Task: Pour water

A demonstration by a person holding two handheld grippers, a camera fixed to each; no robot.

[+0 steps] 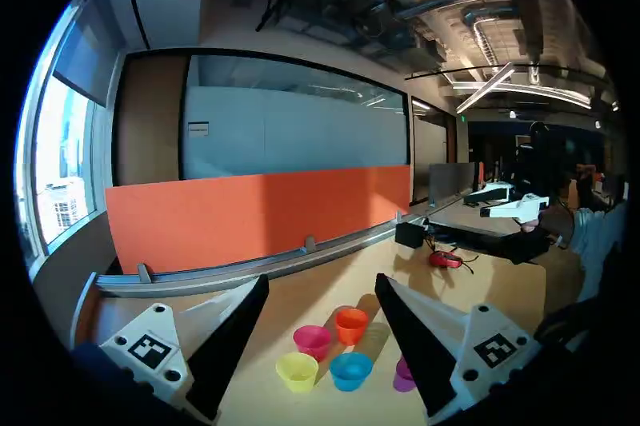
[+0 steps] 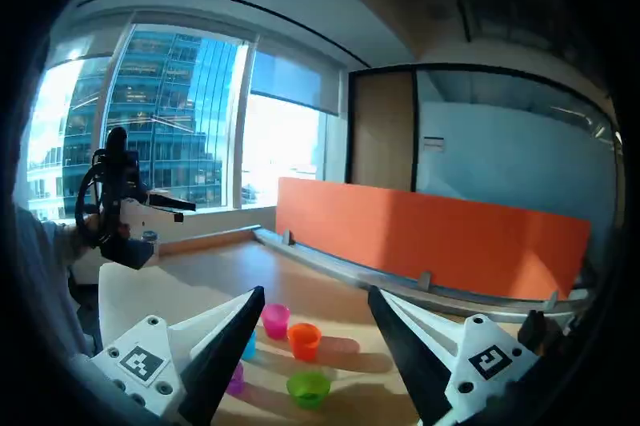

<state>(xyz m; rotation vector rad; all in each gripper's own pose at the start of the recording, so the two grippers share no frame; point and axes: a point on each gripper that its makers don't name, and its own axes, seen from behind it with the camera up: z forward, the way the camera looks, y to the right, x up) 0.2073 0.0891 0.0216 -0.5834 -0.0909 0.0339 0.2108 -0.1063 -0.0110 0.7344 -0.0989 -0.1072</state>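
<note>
- The wooden table (image 1: pixel 336 286) stretches ahead of both grippers, partly in sun and partly in shadow.
- An orange partition (image 1: pixel 256 214) stands along the table's far edge on a grey rail. A glass wall rises behind it.
- In the right gripper view a big window (image 2: pixel 172 130) looks out on high-rise buildings.
- The left gripper (image 1: pixel 320 282) hangs above the table with its two fingers spread wide apart. Nothing is between them and they touch nothing.
- The right gripper (image 2: pixel 314 294) is likewise wide open and has hold of nothing, hanging above the table.
- Each gripper also appears far off in the other's view, held up in the air by a hand, well away from the cups.
- Five small plastic cups stand upright in a loose cluster on the table, below and ahead of both pairs of fingers.
- The orange cup (image 1: pixel 351 324) is the one nearest the partition, with the pink cup (image 1: pixel 312 340) just beside it.
- The yellow-green cup (image 1: pixel 297 370) and the blue cup (image 1: pixel 351 370) stand side by side in the nearer row in the left gripper view.
- The purple cup (image 1: pixel 404 374) sits at the end of that row, partly hidden by that gripper's finger.
- In the right gripper view the blue and purple cups peek out from behind one finger. The pink, orange and yellow-green cups show in the gap between the fingers.
- I cannot tell what, if anything, the cups hold.
- Farther down the table are a black box (image 1: pixel 409 234) and a small red object (image 1: pixel 445 259) with a cable.
</note>
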